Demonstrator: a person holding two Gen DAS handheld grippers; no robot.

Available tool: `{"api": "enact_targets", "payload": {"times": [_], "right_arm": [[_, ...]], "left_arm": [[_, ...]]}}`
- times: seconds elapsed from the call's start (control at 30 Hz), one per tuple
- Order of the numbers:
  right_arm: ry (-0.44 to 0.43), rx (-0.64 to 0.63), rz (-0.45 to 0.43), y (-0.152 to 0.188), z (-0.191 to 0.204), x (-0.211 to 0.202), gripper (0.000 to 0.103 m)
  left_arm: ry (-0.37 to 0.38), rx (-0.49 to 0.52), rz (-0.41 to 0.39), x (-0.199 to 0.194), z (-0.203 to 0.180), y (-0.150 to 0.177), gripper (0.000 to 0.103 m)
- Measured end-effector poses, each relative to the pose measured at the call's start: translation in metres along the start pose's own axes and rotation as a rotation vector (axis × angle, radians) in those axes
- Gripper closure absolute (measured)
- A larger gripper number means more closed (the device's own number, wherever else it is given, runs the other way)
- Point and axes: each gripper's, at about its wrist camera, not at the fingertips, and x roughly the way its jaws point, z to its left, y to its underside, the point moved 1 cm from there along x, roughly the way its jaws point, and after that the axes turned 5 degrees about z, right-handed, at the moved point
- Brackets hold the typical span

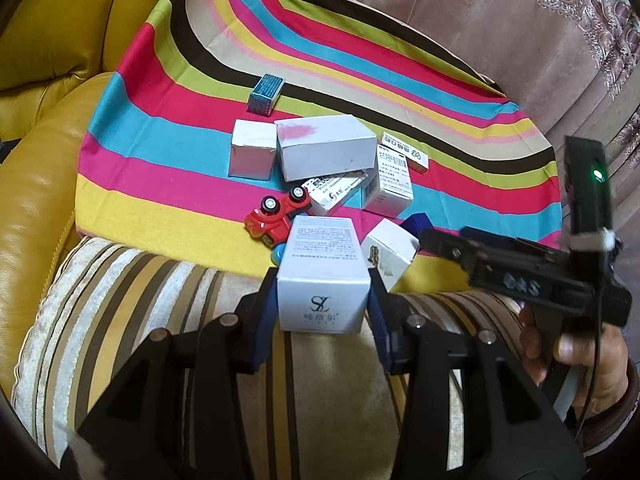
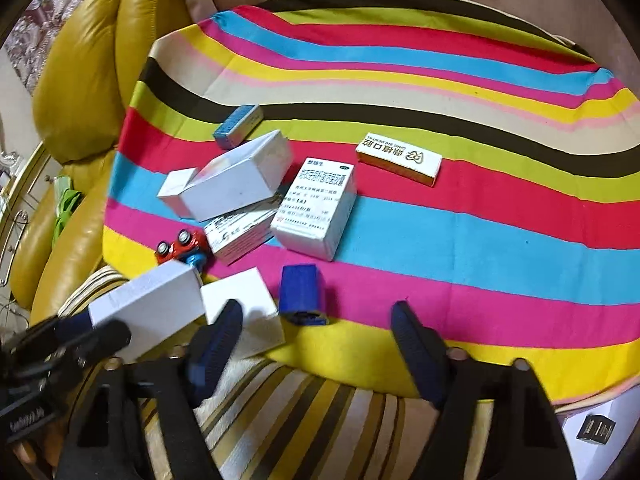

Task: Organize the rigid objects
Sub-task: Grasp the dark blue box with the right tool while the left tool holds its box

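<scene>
Boxes crowd the striped cloth at frame centre. My left tool clamps the white logo box, low centre. My right tool stands part-open, empty, just below the blue block.

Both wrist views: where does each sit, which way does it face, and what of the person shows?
Left wrist: sits on the left gripper, looking steeply down along its fingers at the white logo box they clamp; the right gripper and the hand holding it show at right.
Right wrist: sits on the right gripper, looking steeply down over the blue block; its fingers stand apart with nothing pressed; the left gripper enters lower left.
Shared: striped cloth, red toy car, white logo box.
</scene>
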Motion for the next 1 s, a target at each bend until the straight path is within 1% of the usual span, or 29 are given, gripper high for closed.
{"api": "enact_targets", "payload": {"times": [0.03,0.1,0.17,0.23,0.27,0.3,0.33,0.4,0.5,0.57,0.63,0.83,1.0], "right_arm": [[0.006,0.019,0.003,-0.004,-0.002,0.002,0.046],[0.004,0.04,0.011,-0.009,-0.005,0.008,0.047],[-0.003,0.016,0.019,-0.011,-0.001,0.01,0.047],[0.022,-0.011,0.026,-0.012,0.004,0.014,0.047],[0.03,-0.011,0.029,-0.012,0.004,0.015,0.048],[0.029,-0.005,0.036,-0.013,0.003,0.017,0.053],[0.023,0.009,0.044,-0.014,0.0,0.019,0.058],[0.014,0.035,0.055,-0.015,-0.006,0.023,0.061],[-0.027,0.049,0.078,-0.014,-0.011,0.03,0.063],[-0.038,0.047,0.095,-0.014,-0.01,0.035,0.064],[-0.045,0.036,0.098,-0.014,-0.008,0.038,0.073],[-0.044,0.01,0.045,-0.011,-0.004,0.026,0.074],[-0.005,0.007,-0.016,-0.001,-0.003,0.005,0.074]], "left_arm": [[0.001,-0.001,-0.001,0.0,0.0,0.0,0.057],[0.002,-0.004,0.002,0.001,0.0,0.0,0.057],[0.003,-0.003,0.003,0.001,0.0,0.001,0.057],[0.004,-0.003,0.006,0.002,0.0,0.001,0.057],[0.004,-0.004,0.008,0.002,0.0,0.001,0.057],[0.005,-0.005,0.008,0.003,0.0,0.001,0.057],[0.005,-0.005,0.008,0.003,0.001,0.001,0.057],[0.006,-0.005,0.009,0.003,0.001,0.001,0.057],[0.005,-0.004,0.012,0.004,0.0,0.002,0.057],[0.005,-0.005,0.011,0.004,0.001,0.002,0.057],[0.004,-0.005,0.012,0.004,0.001,0.002,0.057],[0.002,-0.005,0.003,0.004,0.001,0.001,0.057],[0.013,-0.002,-0.036,-0.005,0.001,0.0,0.057]]}}
